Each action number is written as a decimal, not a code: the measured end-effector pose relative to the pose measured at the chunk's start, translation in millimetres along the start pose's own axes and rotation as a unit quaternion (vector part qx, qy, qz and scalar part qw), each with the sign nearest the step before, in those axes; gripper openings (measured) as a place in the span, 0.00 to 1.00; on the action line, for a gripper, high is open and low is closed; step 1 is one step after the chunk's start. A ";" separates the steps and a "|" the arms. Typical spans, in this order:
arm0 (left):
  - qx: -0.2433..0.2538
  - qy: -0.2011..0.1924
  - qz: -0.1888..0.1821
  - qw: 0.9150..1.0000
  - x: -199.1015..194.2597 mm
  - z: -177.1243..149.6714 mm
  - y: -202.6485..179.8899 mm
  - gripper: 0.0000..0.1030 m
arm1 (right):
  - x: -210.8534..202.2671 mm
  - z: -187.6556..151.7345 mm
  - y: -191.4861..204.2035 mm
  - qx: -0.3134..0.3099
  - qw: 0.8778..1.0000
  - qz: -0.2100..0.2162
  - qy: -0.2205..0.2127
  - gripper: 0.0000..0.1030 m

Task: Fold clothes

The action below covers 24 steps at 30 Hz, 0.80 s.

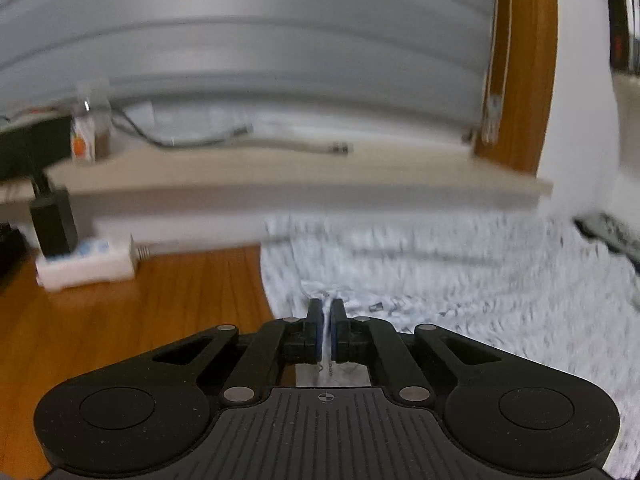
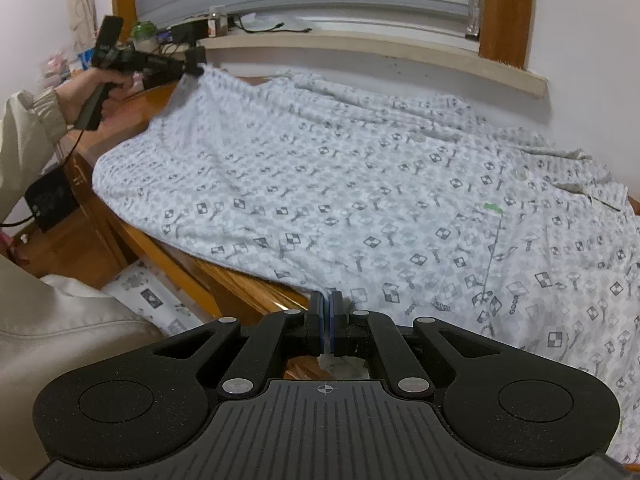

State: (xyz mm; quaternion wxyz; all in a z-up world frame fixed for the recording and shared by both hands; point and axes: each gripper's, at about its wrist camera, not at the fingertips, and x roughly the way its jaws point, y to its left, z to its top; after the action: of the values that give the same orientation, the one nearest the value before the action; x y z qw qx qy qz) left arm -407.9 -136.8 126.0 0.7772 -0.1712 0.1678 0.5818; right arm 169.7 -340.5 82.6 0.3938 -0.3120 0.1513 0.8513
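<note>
Shirt point(image 2: 360, 184): white with grey checked print, spread flat on the wooden table point(image 2: 192, 268), one edge hanging over the near side.
Left gripper point(image 1: 326, 320): fingers pinching the shirt's far corner, lifted.
Right gripper point(image 2: 328, 316): fingers pinching the near hem.
Around: power strip point(image 1: 86, 266) on the table; cables on the windowsill point(image 2: 360, 50).

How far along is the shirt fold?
Done: the patterned button shirt lies spread over the wooden table. In hand: the left gripper pinches its far hem corner, the right gripper its near hem edge. Left: every fold; no part is turned over yet, and one sleeve hangs off the table's edge.
</note>
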 end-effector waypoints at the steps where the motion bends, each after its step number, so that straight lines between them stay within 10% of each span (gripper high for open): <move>1: 0.005 0.007 0.011 1.000 3.9 1.3 -1.7 0.08 | 0.0 -0.2 -0.2 0.000 1.000 0.000 0.000 0.03; 5: 0.016 0.062 0.063 0.996 22.7 -8.4 -2.8 0.21 | -0.8 -0.8 -0.4 0.003 1.000 0.000 -0.003 0.03; 12: 0.047 0.072 0.021 0.996 -29.7 -30.8 -17.8 0.23 | -0.5 0.0 -1.2 0.004 1.000 0.001 -0.005 0.03; 14: 0.057 0.075 0.006 0.996 -50.4 -39.1 -27.1 0.44 | -0.5 -0.2 -1.4 0.005 1.000 0.000 -0.007 0.03; 17: 0.082 0.086 -0.015 0.993 -74.4 -53.3 -44.0 0.47 | -0.7 1.2 0.1 0.007 1.000 -0.002 -0.010 0.03; 24: 0.203 0.135 -0.060 0.968 -115.6 -93.9 -99.0 0.47 | -5.8 11.2 0.0 0.012 0.999 -0.012 -0.035 0.03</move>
State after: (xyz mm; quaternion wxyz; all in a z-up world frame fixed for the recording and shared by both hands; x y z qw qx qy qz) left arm -349.3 -304.2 103.1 0.7993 -0.0963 0.3751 0.4596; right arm 168.0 -338.2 94.9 0.4127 -0.2789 0.1442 0.8550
